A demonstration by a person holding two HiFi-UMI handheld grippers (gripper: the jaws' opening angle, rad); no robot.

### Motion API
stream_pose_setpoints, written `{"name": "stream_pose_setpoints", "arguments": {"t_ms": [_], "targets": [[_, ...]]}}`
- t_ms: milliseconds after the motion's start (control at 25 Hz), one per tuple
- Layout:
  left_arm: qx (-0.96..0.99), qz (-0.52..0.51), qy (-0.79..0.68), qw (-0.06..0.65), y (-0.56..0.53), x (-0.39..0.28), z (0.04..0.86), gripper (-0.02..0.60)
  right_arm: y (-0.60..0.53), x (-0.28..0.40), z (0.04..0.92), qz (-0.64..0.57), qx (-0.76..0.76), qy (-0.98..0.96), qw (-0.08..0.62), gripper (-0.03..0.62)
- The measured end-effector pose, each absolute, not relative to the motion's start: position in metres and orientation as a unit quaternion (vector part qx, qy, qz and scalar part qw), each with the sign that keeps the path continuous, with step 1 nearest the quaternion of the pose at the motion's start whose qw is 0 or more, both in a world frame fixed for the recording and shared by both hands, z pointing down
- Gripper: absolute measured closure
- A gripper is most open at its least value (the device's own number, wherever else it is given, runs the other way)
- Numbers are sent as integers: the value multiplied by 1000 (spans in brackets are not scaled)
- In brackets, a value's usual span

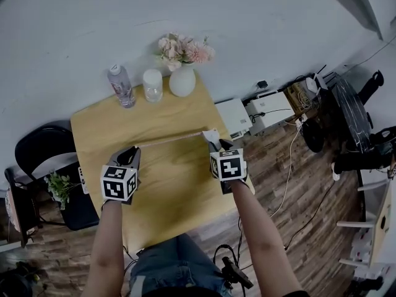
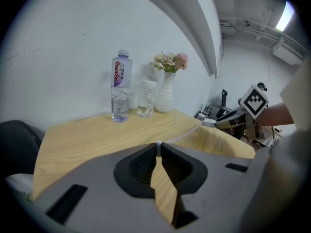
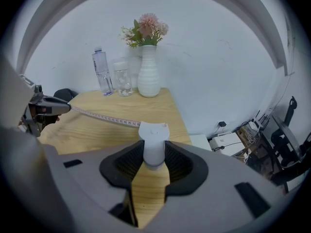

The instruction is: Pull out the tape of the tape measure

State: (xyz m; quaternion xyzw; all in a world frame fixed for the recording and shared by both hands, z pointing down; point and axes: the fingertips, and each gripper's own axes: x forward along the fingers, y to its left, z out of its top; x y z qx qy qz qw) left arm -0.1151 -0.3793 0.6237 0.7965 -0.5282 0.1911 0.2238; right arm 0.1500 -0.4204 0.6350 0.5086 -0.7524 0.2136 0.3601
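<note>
Your left claw (image 2: 158, 150), at nine o'clock, is pinching the tape (image 1: 170, 139) by its end. Your right claw (image 3: 154, 155), at three o'clock, is gripping the white case (image 3: 154, 136).

The table (image 1: 167, 172) is pale wood, smooth and not shiny, and the floor (image 1: 272, 153) is dark wood boards. The case (image 3: 154, 147) is smooth white plastic, and the tape (image 3: 104, 116) is thin and matt. The bottle (image 1: 121, 86) is clear plastic, and the white vase (image 3: 148, 76) is ribbed and a bit shiny.
</note>
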Motion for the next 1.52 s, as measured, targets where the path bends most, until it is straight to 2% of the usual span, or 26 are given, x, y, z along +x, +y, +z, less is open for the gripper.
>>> {"name": "stream_pose_setpoints", "arguments": {"t_ms": [880, 1000, 1160, 1280, 1520], "targets": [[792, 197, -513, 266, -381, -104, 658, 540, -416, 167, 679, 252, 498, -735, 384, 445], [788, 194, -516, 273, -378, -105, 661, 538, -417, 172, 681, 261, 506, -731, 376, 414], [782, 194, -523, 277, -375, -108, 664, 537, -414, 180, 679, 276, 509, -726, 372, 307], [779, 197, -526, 279, -372, -112, 663, 515, -408, 180, 675, 280, 504, -728, 370, 303], [780, 185, -529, 278, -366, -112, 648, 515, -395, 185, 657, 275, 507, -728, 370, 303]]}}
